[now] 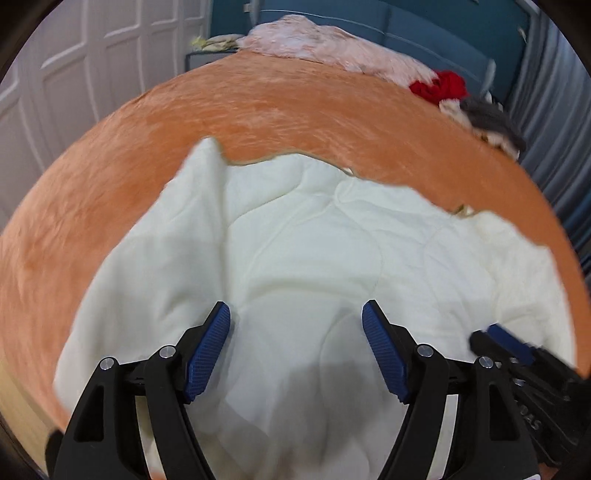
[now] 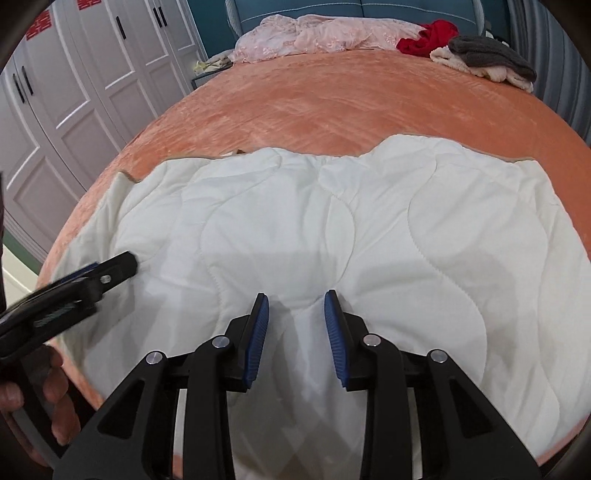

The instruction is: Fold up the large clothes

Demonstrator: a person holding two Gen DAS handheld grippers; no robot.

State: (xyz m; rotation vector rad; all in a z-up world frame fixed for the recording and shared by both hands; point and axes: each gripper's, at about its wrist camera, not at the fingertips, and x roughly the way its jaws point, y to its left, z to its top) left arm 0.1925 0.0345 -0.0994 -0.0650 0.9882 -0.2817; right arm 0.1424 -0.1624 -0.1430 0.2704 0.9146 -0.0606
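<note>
A large white quilted cover (image 2: 332, 229) lies spread on the orange bed (image 2: 332, 103); it also shows in the left wrist view (image 1: 295, 240). My left gripper (image 1: 295, 314) is wide open just above the cover's near part, holding nothing. My right gripper (image 2: 295, 299) is partly open over the cover's near middle, with cloth lying between the pads but not pinched. The left gripper appears at the left of the right wrist view (image 2: 110, 271); the right gripper appears at the right of the left wrist view (image 1: 509, 343).
A pink cover (image 2: 325, 35), a red garment (image 2: 428, 35) and a grey and cream pile (image 2: 487, 59) lie at the bed's far end by a teal headboard (image 2: 295, 7). White wardrobe doors (image 2: 74, 85) stand on the left.
</note>
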